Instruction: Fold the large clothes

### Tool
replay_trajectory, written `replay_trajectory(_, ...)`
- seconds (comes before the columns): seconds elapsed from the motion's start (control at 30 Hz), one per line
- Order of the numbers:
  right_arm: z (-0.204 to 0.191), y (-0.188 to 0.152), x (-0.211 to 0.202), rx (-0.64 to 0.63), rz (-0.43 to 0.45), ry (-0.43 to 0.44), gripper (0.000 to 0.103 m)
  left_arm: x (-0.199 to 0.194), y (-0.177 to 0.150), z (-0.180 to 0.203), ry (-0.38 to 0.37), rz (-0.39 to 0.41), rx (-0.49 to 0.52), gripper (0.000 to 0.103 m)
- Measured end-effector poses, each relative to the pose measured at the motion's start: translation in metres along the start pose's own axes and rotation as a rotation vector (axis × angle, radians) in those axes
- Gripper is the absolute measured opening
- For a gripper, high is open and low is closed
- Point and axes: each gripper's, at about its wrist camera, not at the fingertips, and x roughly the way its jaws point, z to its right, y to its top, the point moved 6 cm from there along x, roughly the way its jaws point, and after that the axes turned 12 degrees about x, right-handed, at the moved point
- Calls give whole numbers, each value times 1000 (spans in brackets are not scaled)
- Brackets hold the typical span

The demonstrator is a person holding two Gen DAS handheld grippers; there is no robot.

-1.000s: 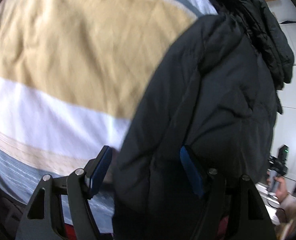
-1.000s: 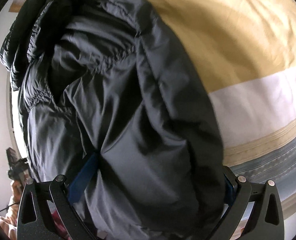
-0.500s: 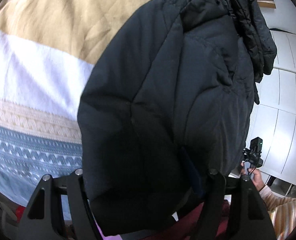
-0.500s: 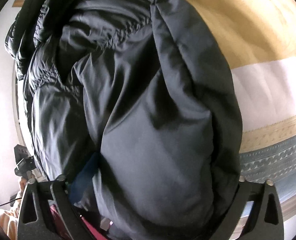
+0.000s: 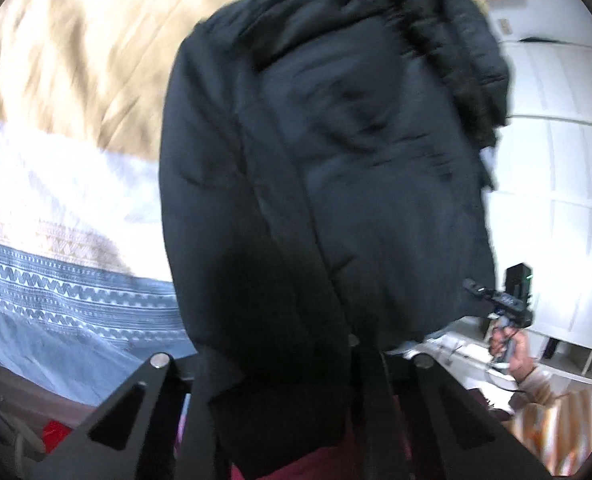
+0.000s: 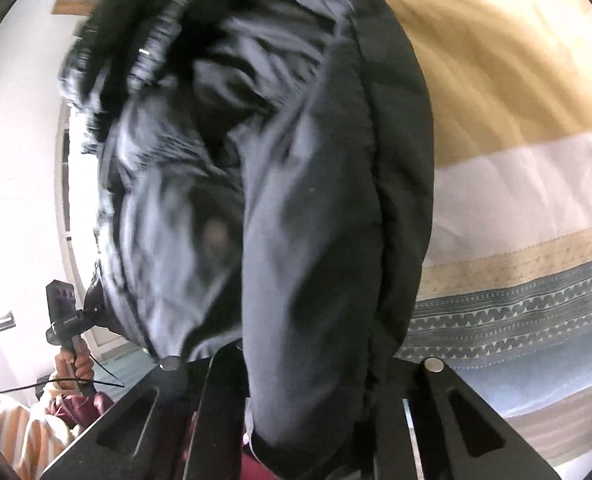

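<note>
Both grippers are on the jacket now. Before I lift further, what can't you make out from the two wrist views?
- Left gripper pads: left wrist view, buried under the black jacket.
- Right gripper pads: right wrist view, same jacket covers them.
- Jacket's lower hem: cut off by the bottom edge in both views.
- Seams and collar: blurred.
- Bedspread under the jacket: hidden.

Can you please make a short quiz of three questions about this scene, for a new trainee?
1. True or false: the black jacket lies flat on the bedspread.
2. What does each gripper grip? A) the bedspread B) the jacket C) nothing
3. Which colour is the bedspread's top band?

Key:
1. False: it is bunched, its near end raised.
2. B: the left gripper and the right gripper have just closed on it.
3. Tan.
</note>
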Motion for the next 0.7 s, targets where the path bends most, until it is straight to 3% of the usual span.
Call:
replay_trajectory(0.27, -41, 20, -87, 3, 193, 140, 11, -69, 67, 61, -86, 209, 29, 12)
replay_trajectory(0.47, -93, 76, -149, -31, 343, 191, 11, -136, 154, 101, -121, 410, 86, 12)
replay_trajectory(0.6, -126, 125, -197, -9, 449, 234, 11, -179, 211, 96, -141, 510, 95, 12)
replay_trajectory(0.7, -153, 165, -208, 42, 486, 225, 11, -197, 255, 93, -145, 551, 86, 12)
